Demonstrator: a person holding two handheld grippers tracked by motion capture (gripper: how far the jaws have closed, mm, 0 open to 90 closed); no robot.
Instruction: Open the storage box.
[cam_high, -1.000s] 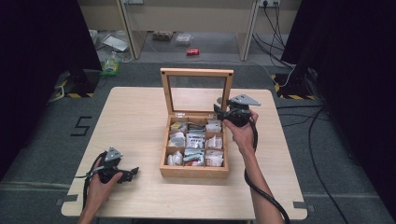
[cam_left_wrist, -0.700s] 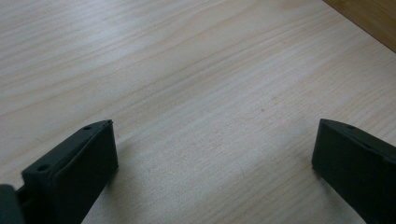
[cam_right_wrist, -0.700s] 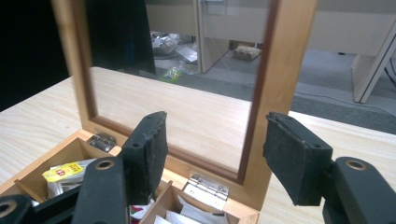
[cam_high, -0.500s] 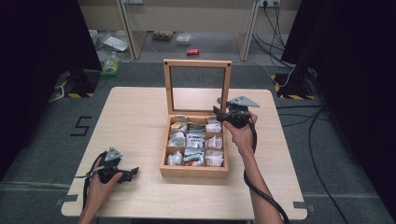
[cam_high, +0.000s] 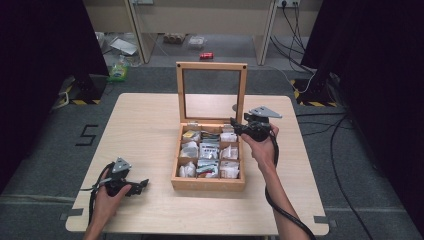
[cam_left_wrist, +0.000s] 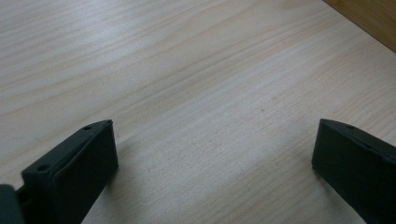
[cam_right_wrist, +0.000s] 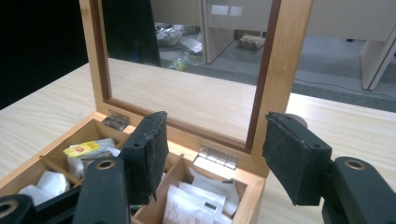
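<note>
Wooden tea box (cam_high: 208, 184) sits mid-table, slightly right of centre, lid (cam_high: 211, 66) standing upright on its rear hinges, glass pane facing the person. Right gripper (cam_high: 234, 122) hovers at the box's back right corner, just beside the lid's right frame post, jaws apart and clamped on nothing; likely placed there to steady or let go of the raised lid, or to reach into the compartments. Left gripper (cam_high: 144, 184) rests low on the table (cam_high: 145, 125) at the front left, well apart from the box, jaws wide apart and empty; it looks parked out of the way while the right hand works.

High view gives the layout: 9 compartments in a 3 by 3 grid, packed with white sachets (cam_high: 209, 150), both forearms entering from below. Right gripper view adds close detail: the metal hinges (cam_right_wrist: 218, 157), a yellow-labelled sachet (cam_right_wrist: 82, 149) in a back compartment, and the lid post (cam_right_wrist: 275, 70) sitting between its 2 jaws but farther back, not touched. Left gripper view shows bare wood grain between its jaws and a sliver of the box's side (cam_left_wrist: 369, 18) at the top right.
</note>
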